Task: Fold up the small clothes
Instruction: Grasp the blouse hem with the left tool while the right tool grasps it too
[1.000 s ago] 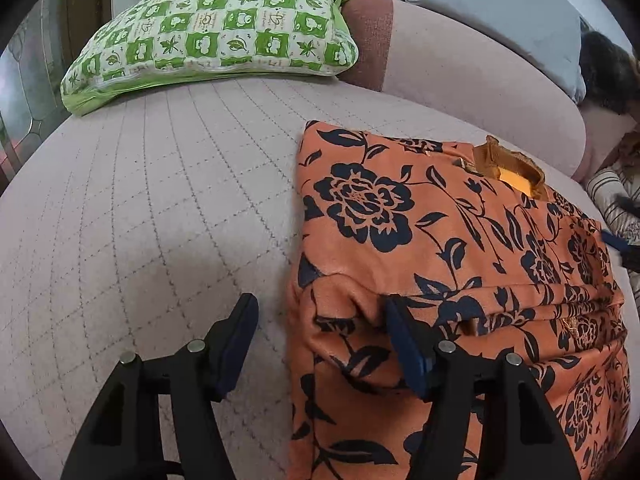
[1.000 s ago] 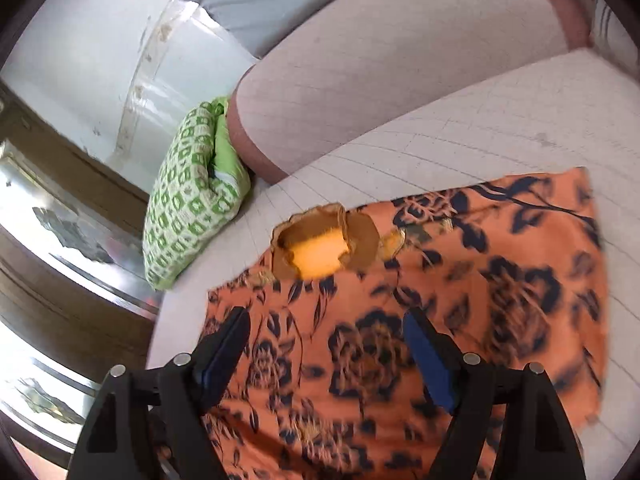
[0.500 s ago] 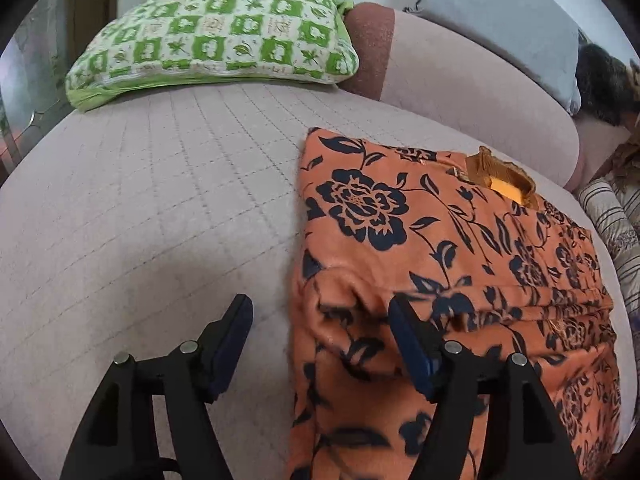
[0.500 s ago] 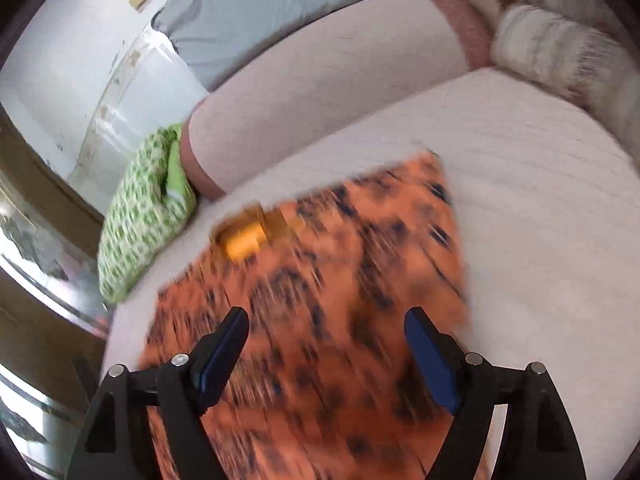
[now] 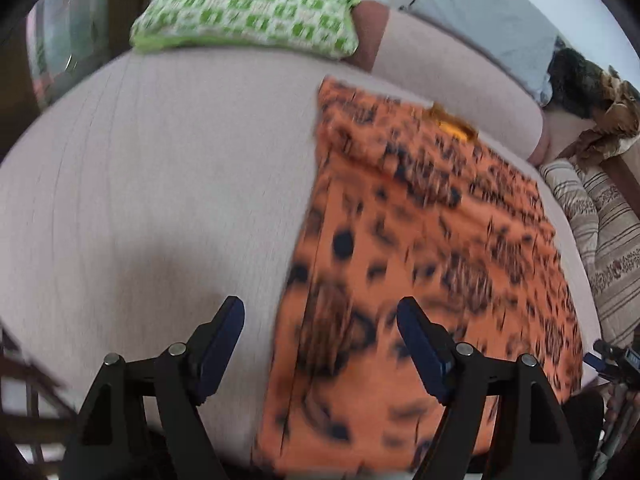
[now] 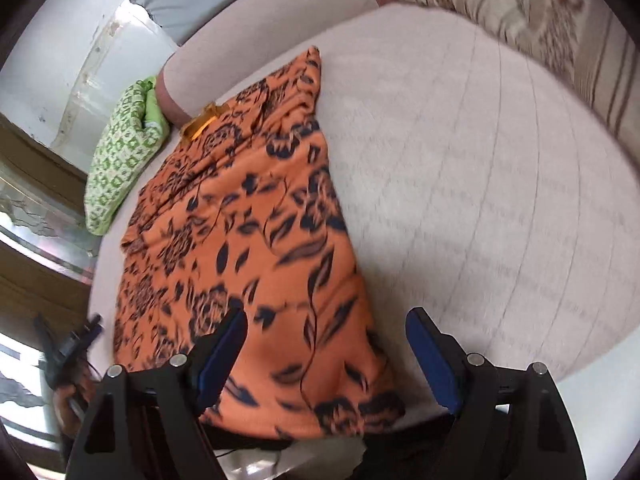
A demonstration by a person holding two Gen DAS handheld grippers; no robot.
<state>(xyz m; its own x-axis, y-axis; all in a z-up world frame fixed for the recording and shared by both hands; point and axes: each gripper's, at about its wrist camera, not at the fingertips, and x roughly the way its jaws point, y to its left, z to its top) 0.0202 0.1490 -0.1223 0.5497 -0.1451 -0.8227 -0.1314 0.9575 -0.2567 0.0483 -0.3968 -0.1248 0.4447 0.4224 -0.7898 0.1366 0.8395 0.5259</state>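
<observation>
An orange garment with a dark floral print (image 5: 420,248) lies flat on the pale quilted sofa seat (image 5: 160,200), its collar with a yellow label (image 5: 452,126) at the far end. It also shows in the right wrist view (image 6: 248,232). My left gripper (image 5: 320,340) is open and empty, above the garment's near left edge. My right gripper (image 6: 326,348) is open and empty, above the garment's near right edge. The left gripper also shows at the left edge of the right wrist view (image 6: 68,352). The left wrist view is blurred.
A green checked pillow (image 5: 248,20) lies at the far left of the seat. A grey cushion (image 5: 488,28) leans on the backrest (image 5: 448,68). A striped beige cushion (image 5: 600,232) lies to the right, also in the right wrist view (image 6: 540,20).
Both grippers have pulled back toward the near edge of the sofa. The raised fold near my left gripper now lies flat. Both stayed open.
</observation>
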